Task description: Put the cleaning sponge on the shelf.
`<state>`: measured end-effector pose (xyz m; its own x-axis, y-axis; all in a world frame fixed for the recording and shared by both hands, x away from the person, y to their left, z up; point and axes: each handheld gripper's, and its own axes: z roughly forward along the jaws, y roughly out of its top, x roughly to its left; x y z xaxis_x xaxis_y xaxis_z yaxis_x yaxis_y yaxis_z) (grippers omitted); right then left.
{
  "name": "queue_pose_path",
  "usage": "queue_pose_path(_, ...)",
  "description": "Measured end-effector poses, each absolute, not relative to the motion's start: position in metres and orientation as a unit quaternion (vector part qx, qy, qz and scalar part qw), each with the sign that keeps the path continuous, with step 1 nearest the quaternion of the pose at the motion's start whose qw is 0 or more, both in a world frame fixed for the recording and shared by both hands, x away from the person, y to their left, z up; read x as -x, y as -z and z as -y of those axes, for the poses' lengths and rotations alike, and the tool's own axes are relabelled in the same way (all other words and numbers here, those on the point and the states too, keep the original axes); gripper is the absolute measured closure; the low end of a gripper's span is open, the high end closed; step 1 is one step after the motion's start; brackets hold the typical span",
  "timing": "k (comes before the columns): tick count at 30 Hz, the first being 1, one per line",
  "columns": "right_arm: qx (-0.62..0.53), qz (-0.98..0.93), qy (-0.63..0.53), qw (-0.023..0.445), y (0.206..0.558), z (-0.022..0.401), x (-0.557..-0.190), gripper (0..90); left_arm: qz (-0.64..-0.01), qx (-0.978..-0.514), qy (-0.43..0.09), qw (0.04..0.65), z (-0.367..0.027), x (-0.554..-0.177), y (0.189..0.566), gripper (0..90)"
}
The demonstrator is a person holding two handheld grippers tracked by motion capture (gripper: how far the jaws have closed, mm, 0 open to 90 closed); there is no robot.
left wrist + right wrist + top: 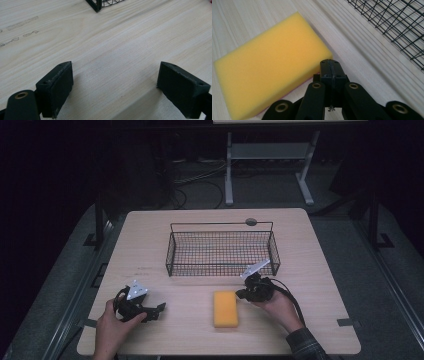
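From the high view, the yellow sponge (225, 309) lies flat on the surface (150, 250), near the front edge, with the wire basket (222, 251) empty behind it. The right tongs (243, 294) sit just beside the sponge's far right corner; the left tongs (159, 309) rest well apart. Nothing appears lifted or placed yet.

The left gripper view shows its jaws wide apart over bare wood.

The right gripper view adds what the overhead misses: jaws pressed together, gripping nothing, at the sponge's (272, 65) edge.
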<state>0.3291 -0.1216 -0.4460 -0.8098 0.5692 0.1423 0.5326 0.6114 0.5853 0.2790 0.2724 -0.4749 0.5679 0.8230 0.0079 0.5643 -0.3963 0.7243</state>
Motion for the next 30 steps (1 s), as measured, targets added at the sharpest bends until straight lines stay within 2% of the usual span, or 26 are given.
queue_pose_path(30,-0.285,-0.905,-0.315,0.021,0.442,0.089,-0.34,89.7,-0.426,-0.814,-0.186,0.348,-0.272,-0.279,0.475,12.6)
